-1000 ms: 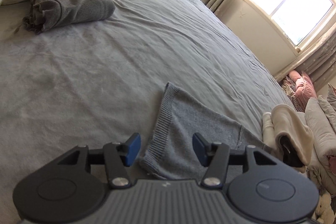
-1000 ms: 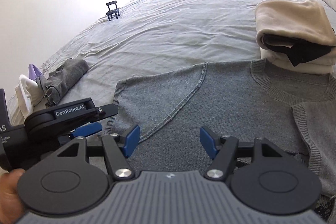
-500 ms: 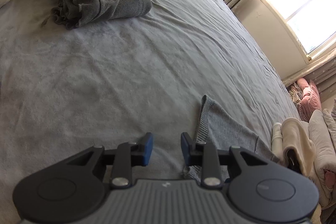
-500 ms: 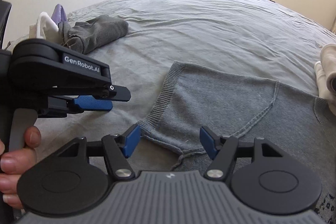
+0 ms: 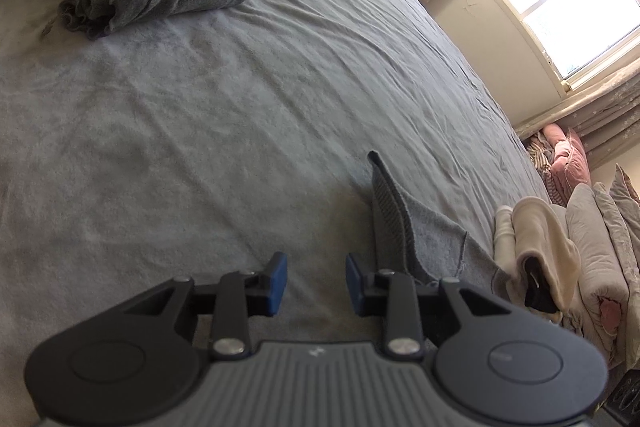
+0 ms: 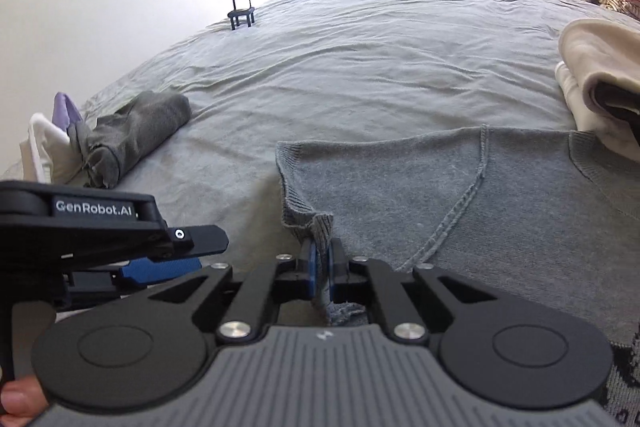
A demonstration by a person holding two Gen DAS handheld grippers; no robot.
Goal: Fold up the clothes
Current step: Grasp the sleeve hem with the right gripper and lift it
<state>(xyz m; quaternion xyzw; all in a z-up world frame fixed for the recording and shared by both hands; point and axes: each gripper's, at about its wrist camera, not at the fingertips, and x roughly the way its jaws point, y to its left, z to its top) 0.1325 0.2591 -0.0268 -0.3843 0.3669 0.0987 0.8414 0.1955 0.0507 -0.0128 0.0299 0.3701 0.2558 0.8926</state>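
Grey bedspread (image 6: 360, 75) fills both frames, and your right gripper (image 6: 320, 269) at bottom centre has just snapped closed on the grey sweater (image 6: 440, 195) corner, so you can start the fold, while your left gripper (image 5: 316, 281) hangs part-open over bare sheet.

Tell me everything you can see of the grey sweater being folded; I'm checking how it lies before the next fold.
The grey sweater is a soft knit with ribbed edges and a raised seam running diagonally across it. It lies mostly flat on the grey bedsheet, its far side against the cream folded pile. The right gripper has just closed and pinches its near ribbed corner, lifting it slightly. The left gripper stands open beside it, touching nothing.
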